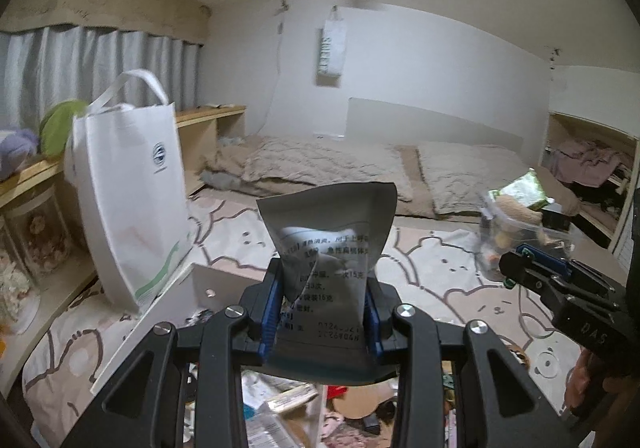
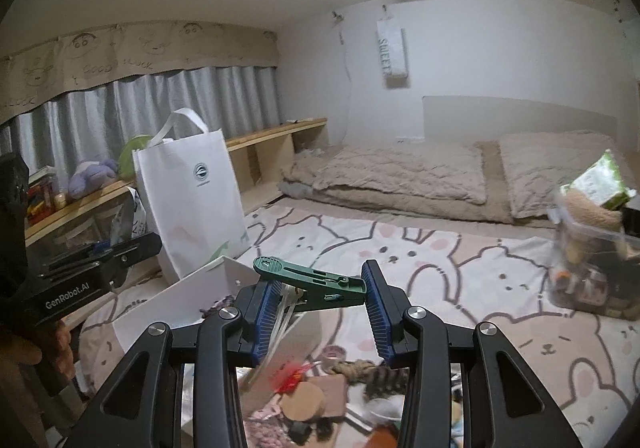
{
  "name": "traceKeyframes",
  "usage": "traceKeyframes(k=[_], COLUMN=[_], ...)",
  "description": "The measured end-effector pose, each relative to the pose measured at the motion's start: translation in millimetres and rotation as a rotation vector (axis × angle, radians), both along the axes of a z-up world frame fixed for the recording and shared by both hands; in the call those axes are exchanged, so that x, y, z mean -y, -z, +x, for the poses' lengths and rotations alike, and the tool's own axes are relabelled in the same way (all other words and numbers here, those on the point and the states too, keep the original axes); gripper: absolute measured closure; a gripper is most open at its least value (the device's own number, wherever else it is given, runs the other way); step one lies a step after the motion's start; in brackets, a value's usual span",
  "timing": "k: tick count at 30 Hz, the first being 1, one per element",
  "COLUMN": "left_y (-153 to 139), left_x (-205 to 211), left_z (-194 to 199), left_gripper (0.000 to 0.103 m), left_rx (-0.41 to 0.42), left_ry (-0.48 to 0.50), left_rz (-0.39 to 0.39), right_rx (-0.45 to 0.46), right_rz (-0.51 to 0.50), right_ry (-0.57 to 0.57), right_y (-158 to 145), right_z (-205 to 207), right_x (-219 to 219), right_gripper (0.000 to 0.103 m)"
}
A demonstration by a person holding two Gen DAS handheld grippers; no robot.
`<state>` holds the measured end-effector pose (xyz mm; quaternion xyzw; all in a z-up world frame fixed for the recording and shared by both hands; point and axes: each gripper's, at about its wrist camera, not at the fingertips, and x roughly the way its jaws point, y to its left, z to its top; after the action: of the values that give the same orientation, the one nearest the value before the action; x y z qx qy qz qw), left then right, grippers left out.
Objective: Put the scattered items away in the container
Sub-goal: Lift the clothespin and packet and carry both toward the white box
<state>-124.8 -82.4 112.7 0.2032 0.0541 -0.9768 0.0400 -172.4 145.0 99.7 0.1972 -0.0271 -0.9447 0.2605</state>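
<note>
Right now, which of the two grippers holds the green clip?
The right gripper holds the green clip; the left gripper is shut on a grey printed sachet instead.

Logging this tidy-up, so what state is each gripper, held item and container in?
Left gripper: shut on sachet.
Sachet: crumpled, held upright.
Right gripper: shut on clip.
Clip: green, held crosswise.
Tote bag: upright on bed.
Clear tub: full, items sticking out.
</note>
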Motion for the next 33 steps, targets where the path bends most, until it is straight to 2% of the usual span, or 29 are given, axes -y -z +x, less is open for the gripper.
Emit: traceKeyframes(k=[4,15,24,33], left_y=[6.5,10.2,35.9,59.4], left_x=[21.7,68.9,102.8,121.0], left_z=[0.3,10.8,9.4,5.8], left_gripper=[0.068,0.068,0.068,0.068], left_rx=[0.005,0.015,0.065,0.13], left_ry=[-0.05,-0.131,-0.182,-0.222], left_rz=[0.029,0.035,0.067,0.086], right_rx=[0.01,0.024,0.03,0.055], right_rz=[-0.003,0.026,0.054,0.09], right_ry=[-0.045,-0.171,-0.283,-0.355], right_y=[1.3,-1.4,-4.0,10.7], right_z=[-4.4,-5.5,-2.3,0.2], right_x=[17.5,65.4,110.3,147.3], right_gripper=[0.061,0.061,0.061,0.061])
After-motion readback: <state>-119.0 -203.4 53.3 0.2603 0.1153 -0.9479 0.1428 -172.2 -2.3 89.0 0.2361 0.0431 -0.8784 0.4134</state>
